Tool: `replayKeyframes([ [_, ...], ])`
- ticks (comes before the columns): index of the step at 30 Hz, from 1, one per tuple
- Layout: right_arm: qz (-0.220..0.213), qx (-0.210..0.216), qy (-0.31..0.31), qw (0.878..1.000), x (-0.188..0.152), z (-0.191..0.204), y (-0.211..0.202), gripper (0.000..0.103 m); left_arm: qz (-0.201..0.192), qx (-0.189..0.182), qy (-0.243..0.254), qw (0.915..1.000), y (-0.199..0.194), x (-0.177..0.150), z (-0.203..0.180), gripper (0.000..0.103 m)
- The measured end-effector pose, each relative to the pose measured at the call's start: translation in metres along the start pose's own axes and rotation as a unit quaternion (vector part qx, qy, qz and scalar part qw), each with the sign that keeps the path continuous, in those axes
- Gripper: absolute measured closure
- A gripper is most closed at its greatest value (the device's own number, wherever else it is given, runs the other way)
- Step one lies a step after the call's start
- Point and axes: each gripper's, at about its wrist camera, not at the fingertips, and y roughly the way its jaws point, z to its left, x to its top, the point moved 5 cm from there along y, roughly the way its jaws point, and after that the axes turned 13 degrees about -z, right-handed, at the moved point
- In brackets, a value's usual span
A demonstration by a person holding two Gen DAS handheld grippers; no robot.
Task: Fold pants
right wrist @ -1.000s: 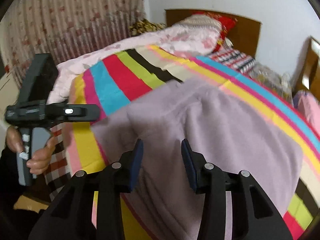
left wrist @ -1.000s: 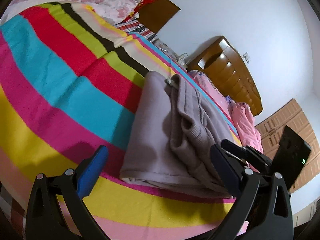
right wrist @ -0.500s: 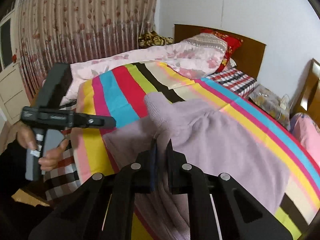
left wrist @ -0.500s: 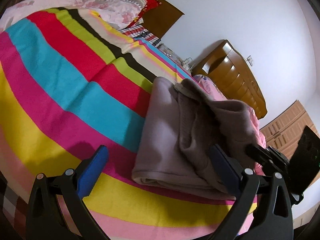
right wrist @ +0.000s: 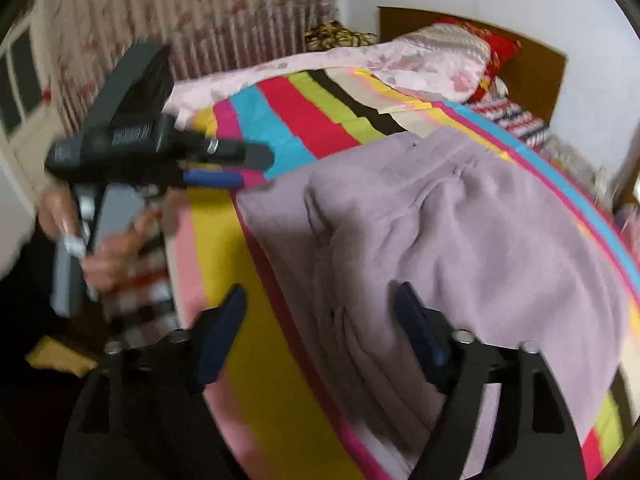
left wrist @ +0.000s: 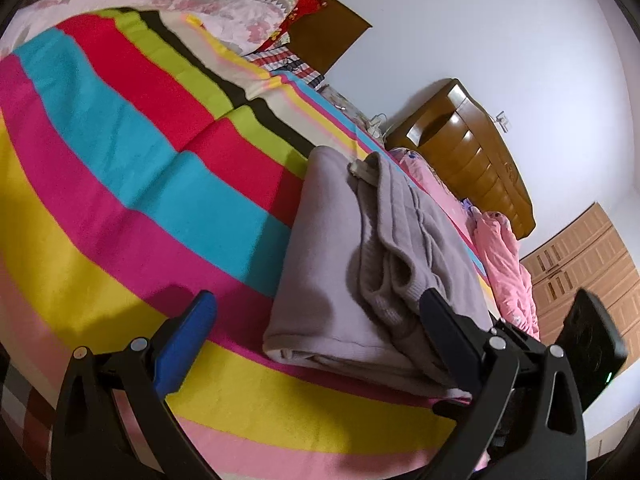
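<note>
1. On the left, we keep the left gripper point(left wrist: 316, 336) hovering over the striped blanket point(left wrist: 120, 184); its jaws stand wide apart and grip nothing, with the near left corner of the folded stack lying between them but untouched; we judge this hand best kept clear until the release on the other side is finished.

2. In the middle lie the pants point(left wrist: 360, 248), a soft lilac bundle on the bed, already doubled over into a thick stack; the top layer sits rumpled, with a loose ridge along its near edge, so we judge the fold is laid but not yet tidy.

3. To do the step in hand well, we let the cloth settle flat under its own weight; soft knit like this probably clings to the pads, so we draw back low and straight, not sideways, lest the top layer drag off the lower one.

4. On the right, the right gripper point(right wrist: 320, 332) points down over the near edge of the pants point(right wrist: 460, 232); its jaws are opening, cloth lies beneath and between them, yet the pads do not press on it, so the garment is let go.

5. We would next smooth the ridge and square the edges; the picture on this side is blurred, so the finer creases we cannot tell.
</note>
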Motion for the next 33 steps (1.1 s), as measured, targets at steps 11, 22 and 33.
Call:
replayKeyframes([
  [11,-0.036,-0.003,-0.078,0.996,0.001,-0.007,-0.015,0.087,0.004,-0.04,0.007,0.9992,-0.002,0.015,-0.026,0.002],
  [22,-0.123,0.017,0.019,0.992,0.022,-0.034,-0.044,0.088,0.156,-0.155,-0.113,0.9689,0.068,0.027,-0.057,0.002],
  [33,-0.146,0.002,0.006,0.989,0.021,-0.029,-0.057,0.088,0.233,-0.113,-0.001,0.9658,0.126,0.032,-0.115,0.035],
])
